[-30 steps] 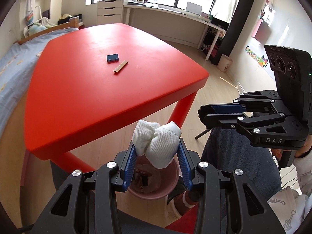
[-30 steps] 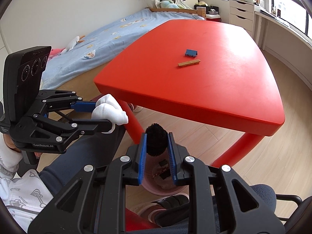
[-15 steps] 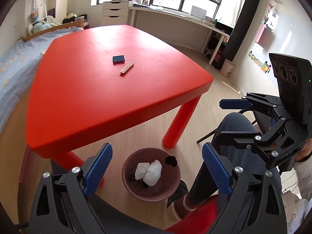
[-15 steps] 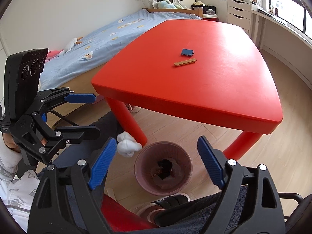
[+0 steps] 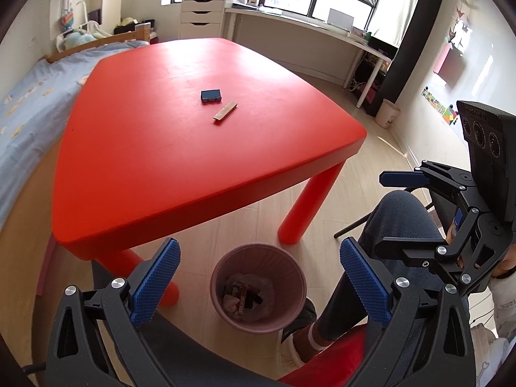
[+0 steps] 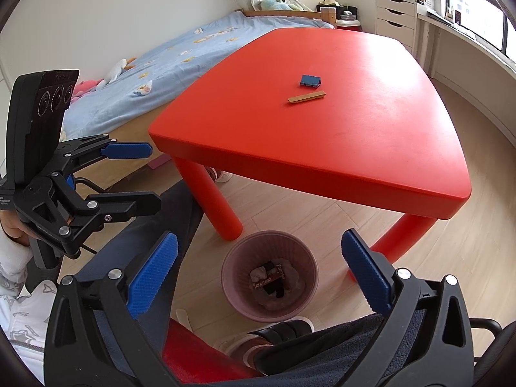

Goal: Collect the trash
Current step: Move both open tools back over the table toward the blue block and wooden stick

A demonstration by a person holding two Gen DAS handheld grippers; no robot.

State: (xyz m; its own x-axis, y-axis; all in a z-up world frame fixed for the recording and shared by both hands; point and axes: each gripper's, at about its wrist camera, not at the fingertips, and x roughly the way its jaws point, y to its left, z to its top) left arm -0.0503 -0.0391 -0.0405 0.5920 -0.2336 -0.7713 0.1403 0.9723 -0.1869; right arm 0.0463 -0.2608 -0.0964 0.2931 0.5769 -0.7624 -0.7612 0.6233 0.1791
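A pink ribbed trash bin stands on the floor by the red table's near corner and holds wrappers and crumpled scraps. My left gripper is open and empty above the bin; it also shows in the right wrist view. My right gripper is open and empty above the bin; it also shows in the left wrist view. A small blue box and a flat tan strip lie on the red table.
A bed with a blue cover runs along the table's left side. The person's legs and a red seat are right by the bin. A white drawer unit and a long desk stand under the window.
Both grippers opened. The white wad left the left gripper and the black tuft left the right one, both dropping into the bin. Both grippers have since lifted higher above it.
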